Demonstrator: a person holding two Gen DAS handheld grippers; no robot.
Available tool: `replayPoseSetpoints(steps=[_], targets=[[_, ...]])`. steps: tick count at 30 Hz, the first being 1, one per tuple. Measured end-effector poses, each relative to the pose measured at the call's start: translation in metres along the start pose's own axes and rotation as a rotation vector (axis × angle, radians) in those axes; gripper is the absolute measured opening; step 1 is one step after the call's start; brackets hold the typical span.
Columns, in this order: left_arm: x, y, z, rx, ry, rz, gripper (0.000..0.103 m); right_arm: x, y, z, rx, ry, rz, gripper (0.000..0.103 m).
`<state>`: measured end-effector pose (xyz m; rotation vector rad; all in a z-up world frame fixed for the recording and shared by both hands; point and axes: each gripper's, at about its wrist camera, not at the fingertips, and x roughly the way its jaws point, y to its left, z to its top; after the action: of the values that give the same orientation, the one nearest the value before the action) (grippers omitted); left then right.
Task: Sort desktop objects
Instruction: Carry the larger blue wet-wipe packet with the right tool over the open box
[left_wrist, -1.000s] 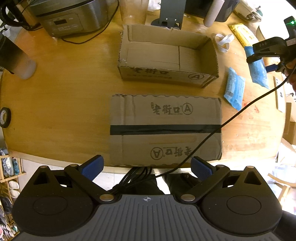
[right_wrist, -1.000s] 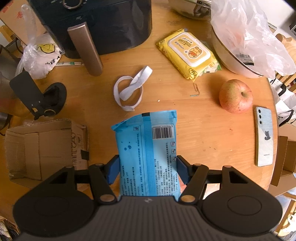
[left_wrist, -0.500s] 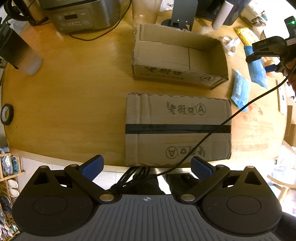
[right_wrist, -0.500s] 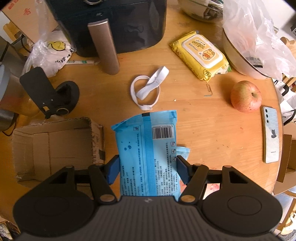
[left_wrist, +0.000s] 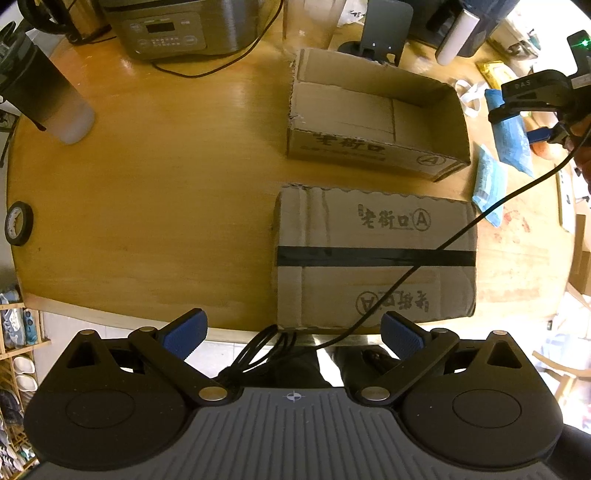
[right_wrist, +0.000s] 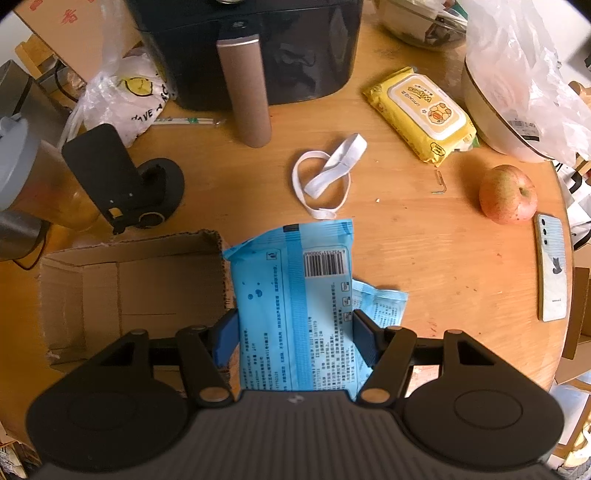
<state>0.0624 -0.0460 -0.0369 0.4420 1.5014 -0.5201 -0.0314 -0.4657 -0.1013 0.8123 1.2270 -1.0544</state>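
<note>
Right gripper (right_wrist: 295, 332) is clamped on a crinkly blue pack (right_wrist: 291, 291), glossy plastic with a barcode, hanging just right of the open box (right_wrist: 122, 291), rough corrugated card with a ragged rim. Second blue pack (right_wrist: 380, 302) lies on the wood table (right_wrist: 424, 240) underneath. Left gripper (left_wrist: 293, 332) is wide open and empty, out past the table edge near the taped box (left_wrist: 373, 254). Since a second ago both views slid sideways, and the open box shows more beside the pack.

Light-blue packet (right_wrist: 291, 295) with a barcode, yellow wipes pack (right_wrist: 419, 112), red-yellow apple (right_wrist: 508, 194).
</note>
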Motion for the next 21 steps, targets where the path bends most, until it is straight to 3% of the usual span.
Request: replayPoseSetpoints(steps=[21], targets=[[-0.002,0.032,-0.001,-0.008,-0.004,-0.002,0.103,-0.001,0.044,0.002,0.003,-0.004,0.012,0.063]])
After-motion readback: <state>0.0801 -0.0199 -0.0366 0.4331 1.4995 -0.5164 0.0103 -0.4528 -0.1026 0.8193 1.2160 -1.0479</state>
